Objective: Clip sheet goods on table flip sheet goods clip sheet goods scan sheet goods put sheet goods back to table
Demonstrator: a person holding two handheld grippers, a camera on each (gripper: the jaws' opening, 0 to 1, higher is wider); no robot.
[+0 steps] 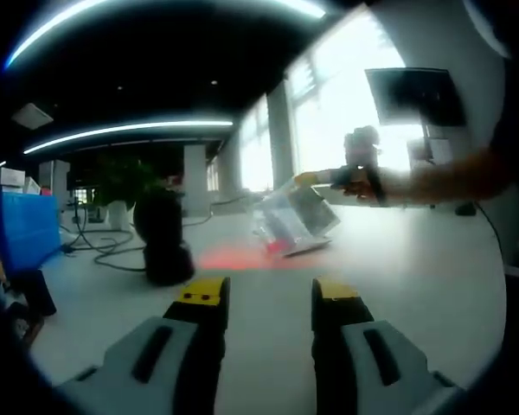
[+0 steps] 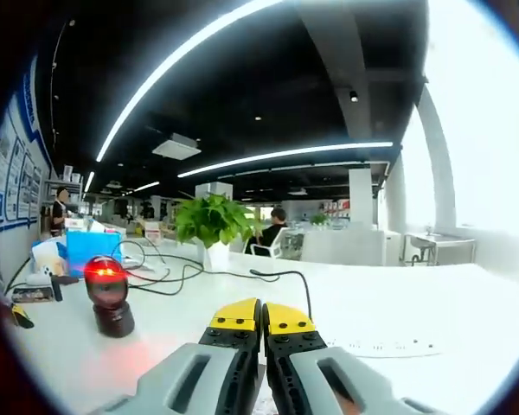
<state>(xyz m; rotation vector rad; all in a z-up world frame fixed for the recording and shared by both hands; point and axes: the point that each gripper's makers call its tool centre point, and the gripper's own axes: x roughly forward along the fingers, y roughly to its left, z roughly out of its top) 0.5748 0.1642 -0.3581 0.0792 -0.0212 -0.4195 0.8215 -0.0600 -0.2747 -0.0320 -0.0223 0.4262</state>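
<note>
Left tongs (image 1: 268, 298) wide, right tongs (image 2: 260, 317) pinching sheet goods (image 1: 294, 220) beyond scanner (image 1: 163, 238)

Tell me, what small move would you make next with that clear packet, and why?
Probably lower the sheet goods closer over the red glow beside the scanner: the right gripper holds the packet tilted above the table, and the scanner's red light is lit.

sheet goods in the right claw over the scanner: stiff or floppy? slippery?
The sheet goods hang tilted from one edge in the right claw without drooping, so probably fairly stiff and light. The surface looks glossy and clear, so likely slippery. The scanner casts red light on the table beneath.
</note>
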